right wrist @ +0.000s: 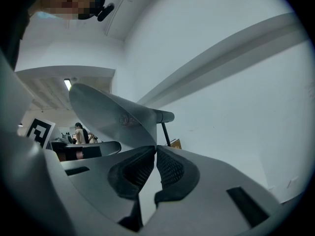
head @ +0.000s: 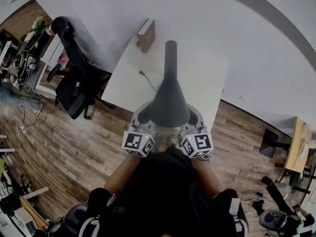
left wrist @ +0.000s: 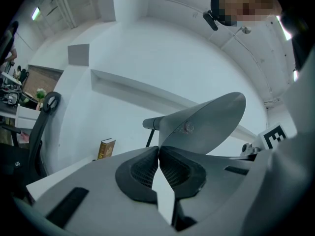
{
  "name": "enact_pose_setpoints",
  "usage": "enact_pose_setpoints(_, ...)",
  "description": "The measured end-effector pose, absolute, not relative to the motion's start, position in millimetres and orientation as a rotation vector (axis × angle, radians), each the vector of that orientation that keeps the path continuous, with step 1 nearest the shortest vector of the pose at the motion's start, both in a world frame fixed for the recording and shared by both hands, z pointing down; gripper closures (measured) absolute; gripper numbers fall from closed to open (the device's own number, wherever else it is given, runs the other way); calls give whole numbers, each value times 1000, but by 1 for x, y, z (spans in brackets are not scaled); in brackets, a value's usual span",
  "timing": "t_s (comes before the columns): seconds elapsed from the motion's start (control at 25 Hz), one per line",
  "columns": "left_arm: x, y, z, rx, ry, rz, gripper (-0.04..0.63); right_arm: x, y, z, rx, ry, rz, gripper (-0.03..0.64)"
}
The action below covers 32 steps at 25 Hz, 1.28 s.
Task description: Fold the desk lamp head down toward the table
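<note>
The grey desk lamp's cone-shaped head (head: 168,105) hangs over the white table's (head: 207,78) near edge, and its neck (head: 170,53) runs away from me. My left gripper (head: 143,116) is at the left side of the shade's wide end and my right gripper (head: 193,116) at the right side, both partly hidden under it. In the left gripper view the jaws (left wrist: 158,150) are shut where the shade's rim (left wrist: 206,122) comes down between the pads. The right gripper view shows the same: jaws (right wrist: 156,147) pinched together on the rim of the shade (right wrist: 113,117).
A brown book (head: 146,35) stands at the table's far left corner, with a dark cable (head: 148,80) lying near the lamp. A black office chair (head: 74,78) stands on the wooden floor to the left. White wall lies behind the table.
</note>
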<state>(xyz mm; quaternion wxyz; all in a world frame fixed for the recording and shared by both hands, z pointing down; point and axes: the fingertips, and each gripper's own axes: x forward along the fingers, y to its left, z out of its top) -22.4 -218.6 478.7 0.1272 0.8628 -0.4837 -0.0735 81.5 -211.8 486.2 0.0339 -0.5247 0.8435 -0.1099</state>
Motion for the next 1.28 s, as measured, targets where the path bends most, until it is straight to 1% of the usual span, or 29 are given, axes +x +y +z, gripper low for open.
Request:
enact_pose_setpoints(0.56,-22,-226,497,2517,-1396,-199,563,82,-219,504,-1639,2638,-328,591)
enact_pose_setpoints(0.68,-22,-226,496,2517,-1395,-199,563,82,-218,502,-1668,2658,-294,581)
enact_pose_setpoints(0.8,-22,-227,498,2518,-1393,-192,563,83,-213,500,-1681,2684,-263,551)
enact_pose_setpoints(1.08,-22,-228,501,2524,-1386,-178,563,92,-191,489,-1750,2794,-76,507)
enact_pose_setpoints(1.28,-23,-231,503,2522,-1378,-172,563,85,-182,464,-1743,2845,195,485)
